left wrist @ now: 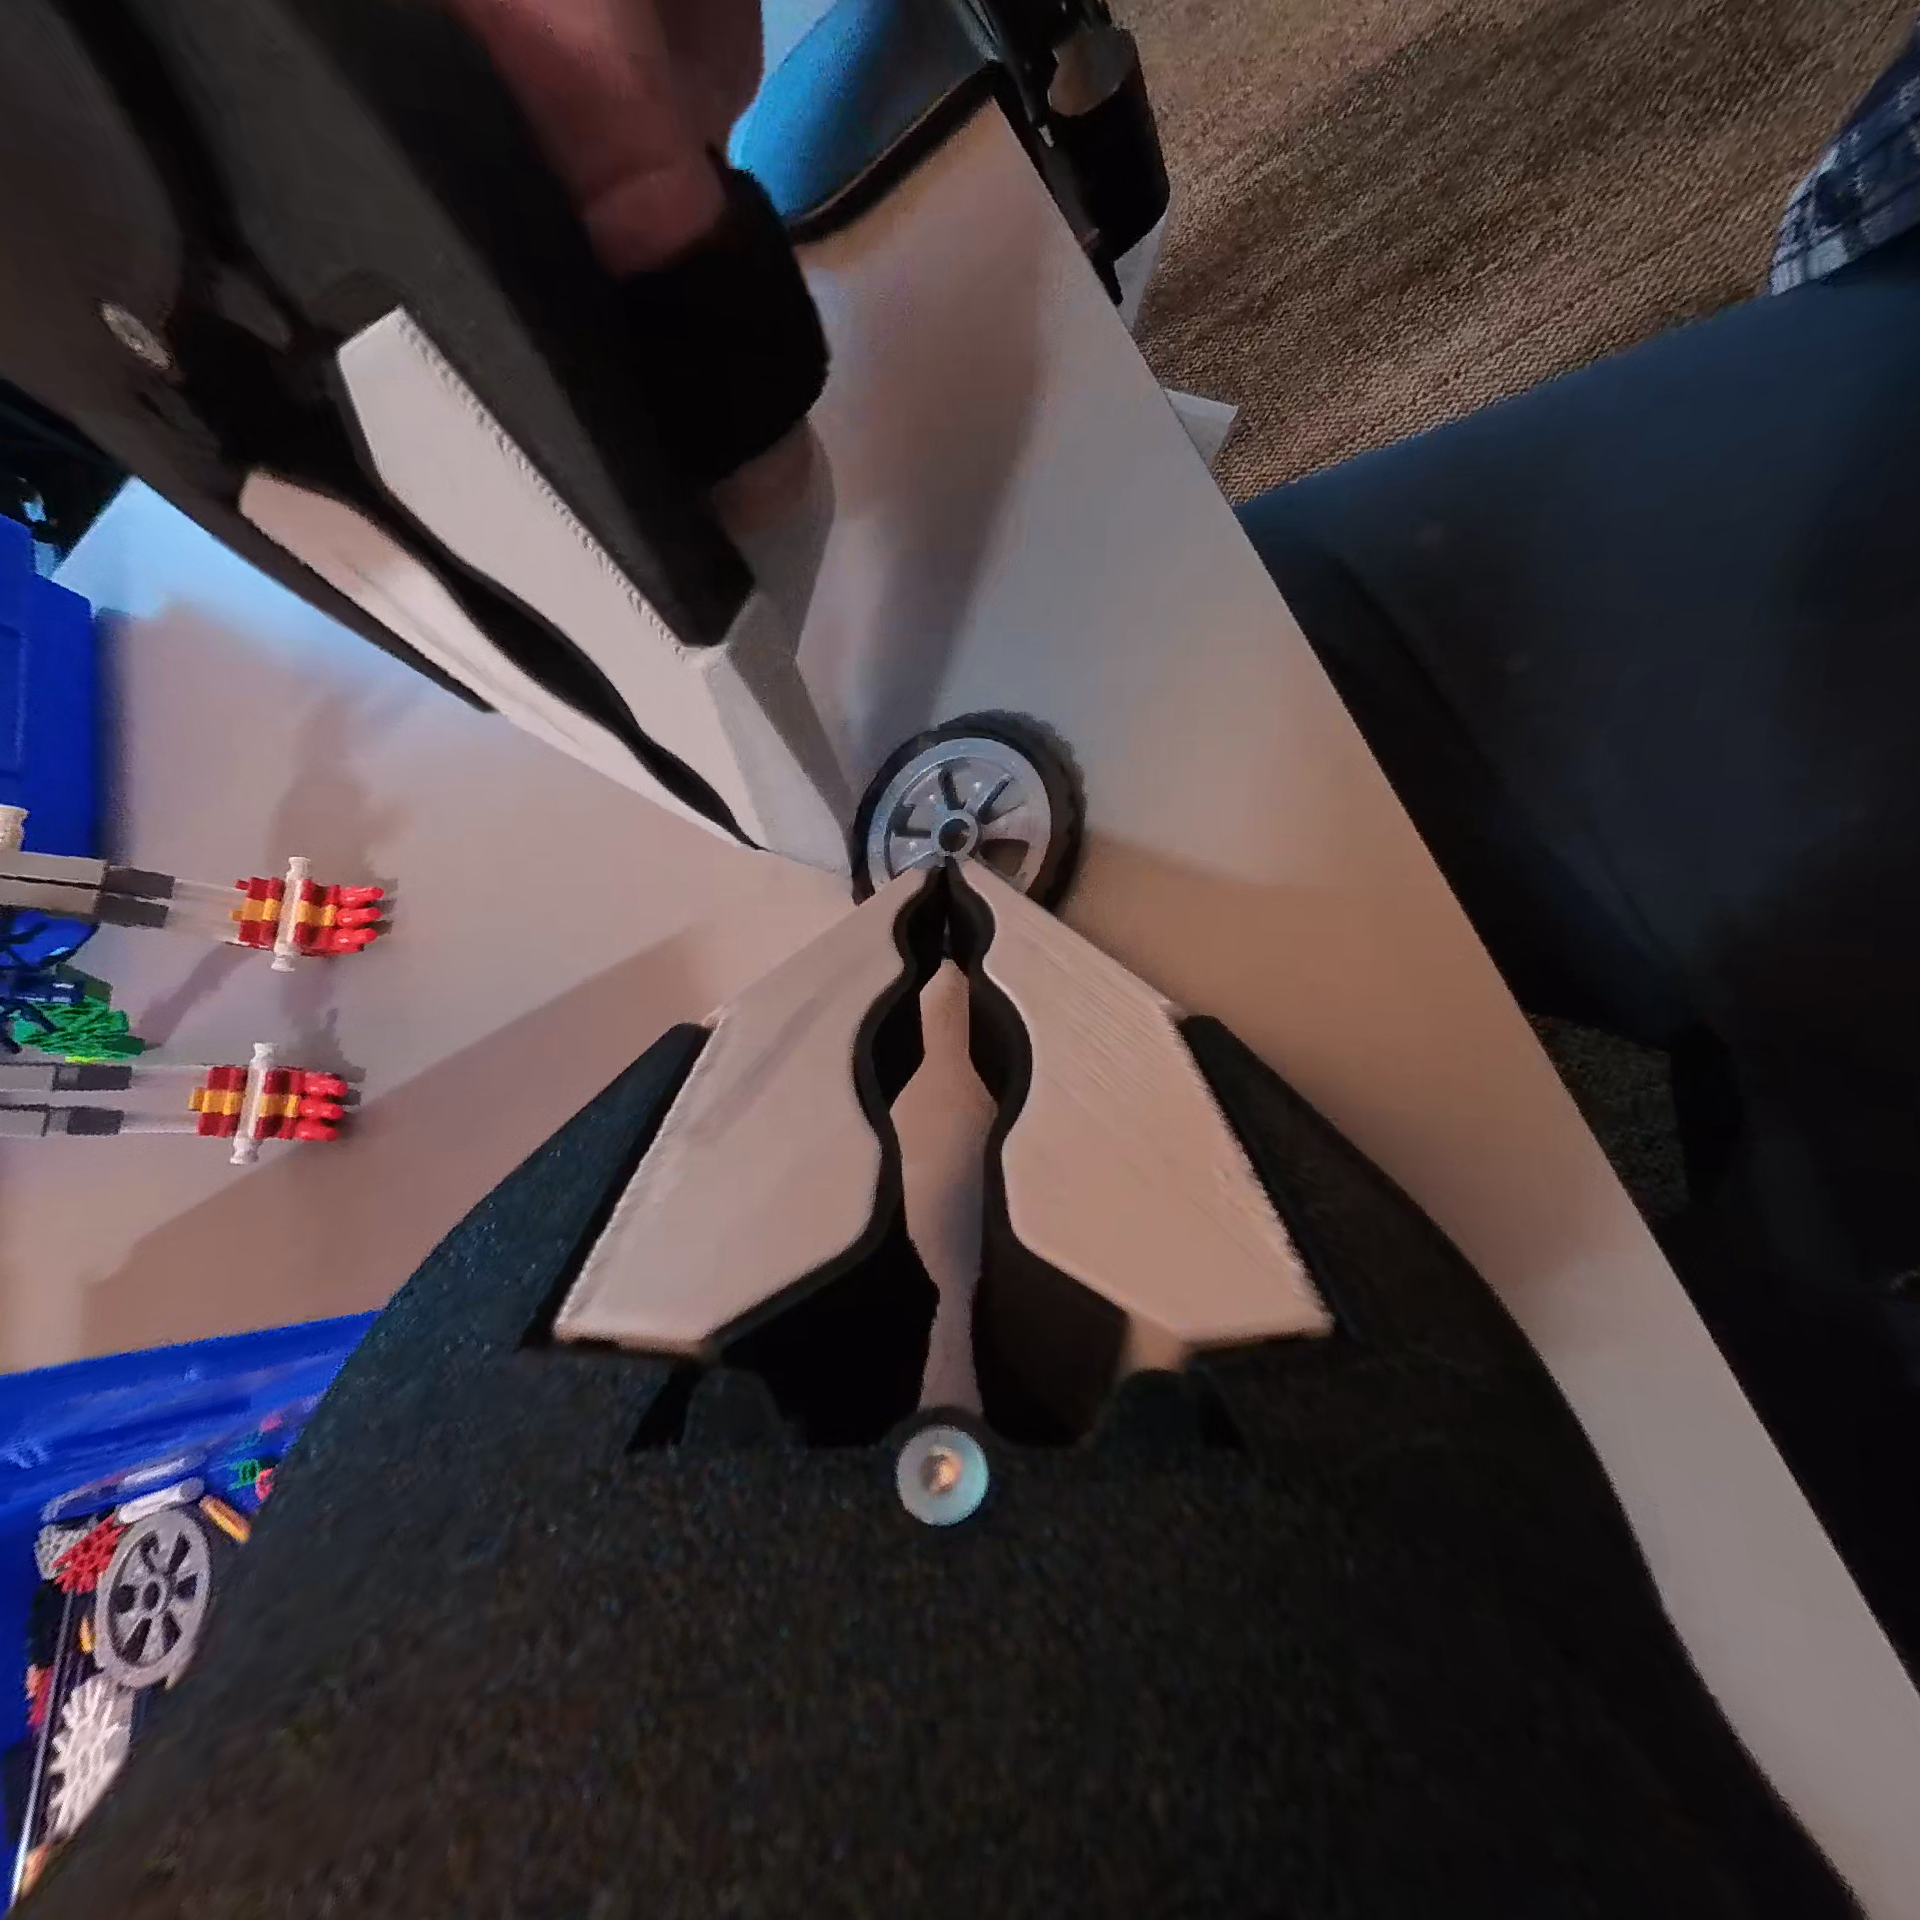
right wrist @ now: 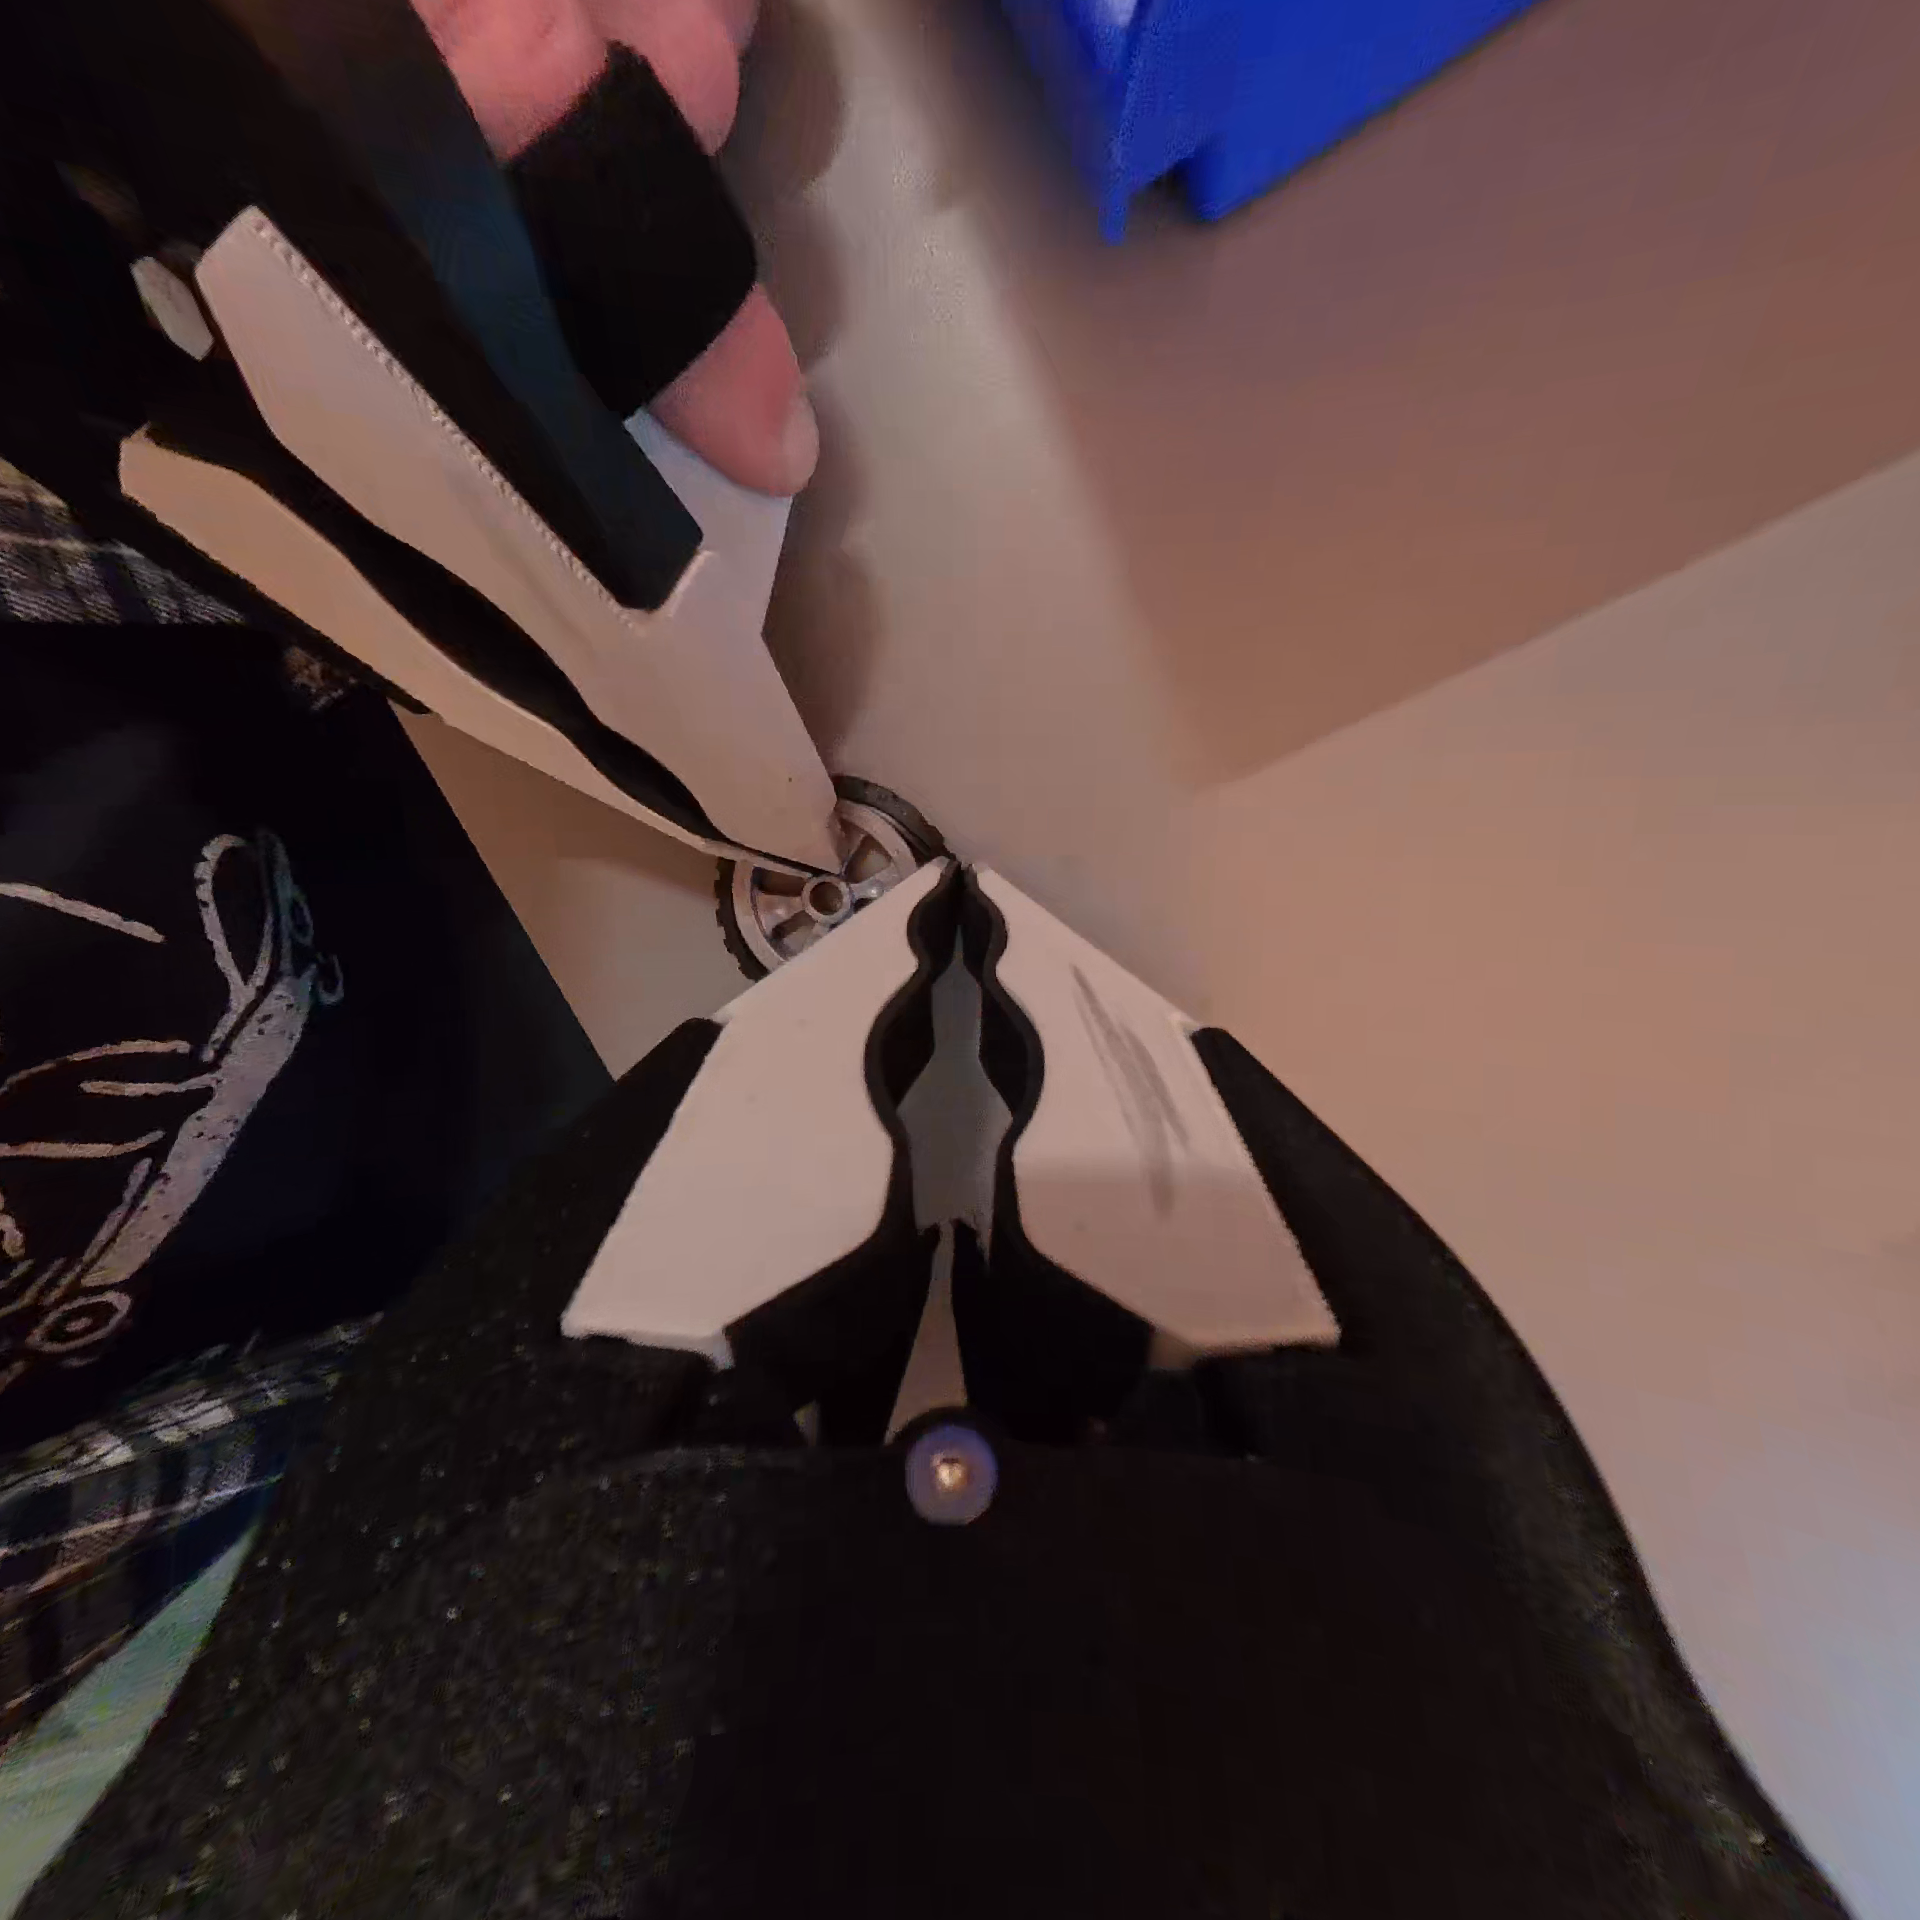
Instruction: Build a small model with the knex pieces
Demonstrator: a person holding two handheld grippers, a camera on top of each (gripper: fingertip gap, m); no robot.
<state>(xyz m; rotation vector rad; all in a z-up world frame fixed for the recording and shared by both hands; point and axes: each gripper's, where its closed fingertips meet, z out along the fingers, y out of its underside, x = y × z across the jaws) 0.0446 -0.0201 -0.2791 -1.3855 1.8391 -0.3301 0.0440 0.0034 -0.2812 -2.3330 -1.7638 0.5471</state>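
Left gripper: fingers pressed together at the tips, pinching the near edge of a small toy wheel, grey spoked hub with a black rubber tyre. Wheel sits dead centre of the left wrist view, just above the fingertips, over the white table near its edge.

Right gripper comes in from 10 o'clock in that view, tips meeting the wheel's left rim. A person's hand is at 11 o'clock behind a black strap on that gripper.

Right wrist view: right gripper fingers closed down to a sliver, tips at the wheel's right edge at about 3 o'clock of the hub; cannot tell whether they actually clamp the tyre or just touch it. Left gripper enters from 10 o'clock, tips lying over the upper hub. The wheel is mostly covered by both sets of tips.

Around it, left wrist view: two rod-and-connector assemblies with red and yellow pieces at 9 o'clock on the table, green connectors beside them, a blue bin of loose construction parts at 7 o'clock, with a second grey spoked wheel inside. Brown carpet at 1 o'clock, dark trouser leg at 3 o'clock.

Right wrist view: blue bin at 1 o'clock, dark printed shirt at 9 o'clock.
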